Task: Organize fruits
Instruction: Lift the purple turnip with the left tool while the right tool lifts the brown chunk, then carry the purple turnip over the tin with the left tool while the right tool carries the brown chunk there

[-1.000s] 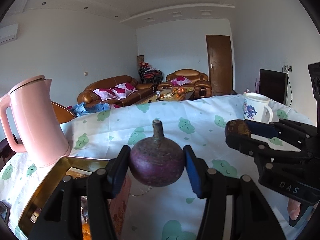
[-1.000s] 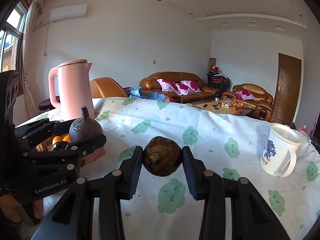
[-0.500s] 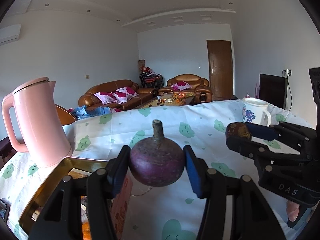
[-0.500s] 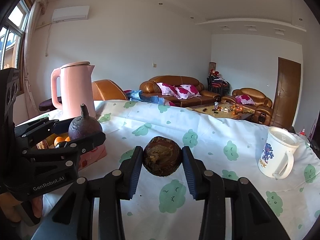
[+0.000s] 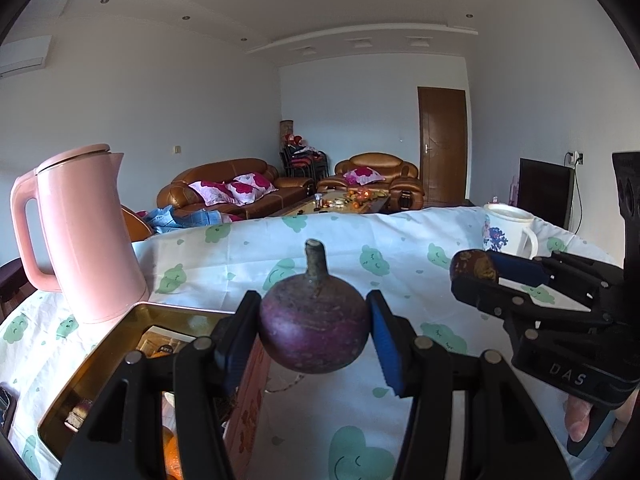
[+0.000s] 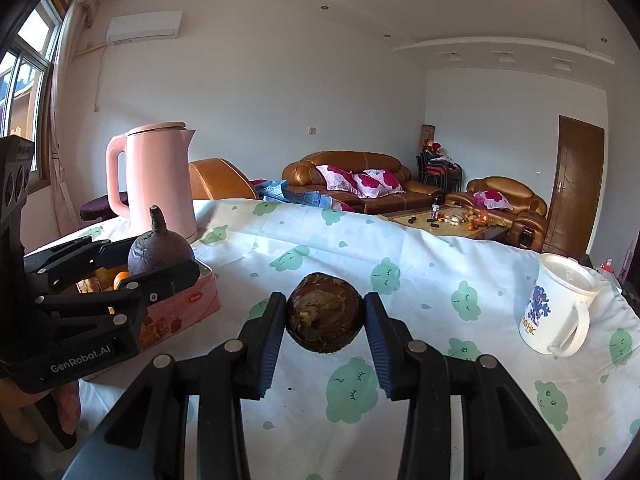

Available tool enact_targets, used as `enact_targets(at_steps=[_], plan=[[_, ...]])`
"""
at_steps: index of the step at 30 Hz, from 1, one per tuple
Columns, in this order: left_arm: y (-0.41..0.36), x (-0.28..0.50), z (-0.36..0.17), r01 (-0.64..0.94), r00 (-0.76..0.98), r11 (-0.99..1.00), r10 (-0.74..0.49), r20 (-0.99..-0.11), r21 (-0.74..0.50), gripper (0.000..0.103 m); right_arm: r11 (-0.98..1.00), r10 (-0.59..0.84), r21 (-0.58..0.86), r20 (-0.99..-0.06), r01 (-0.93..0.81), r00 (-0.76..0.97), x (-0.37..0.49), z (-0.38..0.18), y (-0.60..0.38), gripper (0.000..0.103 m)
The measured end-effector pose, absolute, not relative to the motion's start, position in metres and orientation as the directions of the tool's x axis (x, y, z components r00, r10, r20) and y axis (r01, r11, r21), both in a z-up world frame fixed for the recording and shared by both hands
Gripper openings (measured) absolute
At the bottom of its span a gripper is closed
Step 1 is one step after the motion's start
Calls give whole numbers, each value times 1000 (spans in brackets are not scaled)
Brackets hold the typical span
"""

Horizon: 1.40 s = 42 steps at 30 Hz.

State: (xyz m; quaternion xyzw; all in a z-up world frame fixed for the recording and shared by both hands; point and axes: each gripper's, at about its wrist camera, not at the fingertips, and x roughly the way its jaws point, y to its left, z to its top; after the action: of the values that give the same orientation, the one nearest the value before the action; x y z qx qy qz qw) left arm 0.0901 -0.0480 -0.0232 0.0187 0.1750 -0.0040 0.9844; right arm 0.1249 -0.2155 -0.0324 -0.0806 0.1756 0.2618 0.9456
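My left gripper [image 5: 314,330] is shut on a round purple fruit with a stub stem [image 5: 314,332], held above the table beside the open tin box [image 5: 96,356]. It also shows in the right wrist view [image 6: 160,250]. My right gripper [image 6: 325,318] is shut on a brown round fruit [image 6: 325,318], held above the cloth; it also shows in the left wrist view [image 5: 474,266]. Orange fruit [image 6: 120,278] lies inside the tin.
A pink kettle [image 5: 82,232] stands behind the tin at the left. A white mug [image 6: 558,306] stands at the right. The table carries a white cloth with green prints [image 6: 400,264]. Sofas and a door are far behind.
Both grippers have risen slightly and tilted up with their fruits; the grips are unchanged.
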Motion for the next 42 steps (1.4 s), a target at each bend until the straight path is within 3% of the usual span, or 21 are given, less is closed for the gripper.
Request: enact_targets(at_steps=[42], plan=[[16,40,-11,-60,942,998,62,-329,15,56,731,590,-87,-418,-677,691,82,-11,-136,42]])
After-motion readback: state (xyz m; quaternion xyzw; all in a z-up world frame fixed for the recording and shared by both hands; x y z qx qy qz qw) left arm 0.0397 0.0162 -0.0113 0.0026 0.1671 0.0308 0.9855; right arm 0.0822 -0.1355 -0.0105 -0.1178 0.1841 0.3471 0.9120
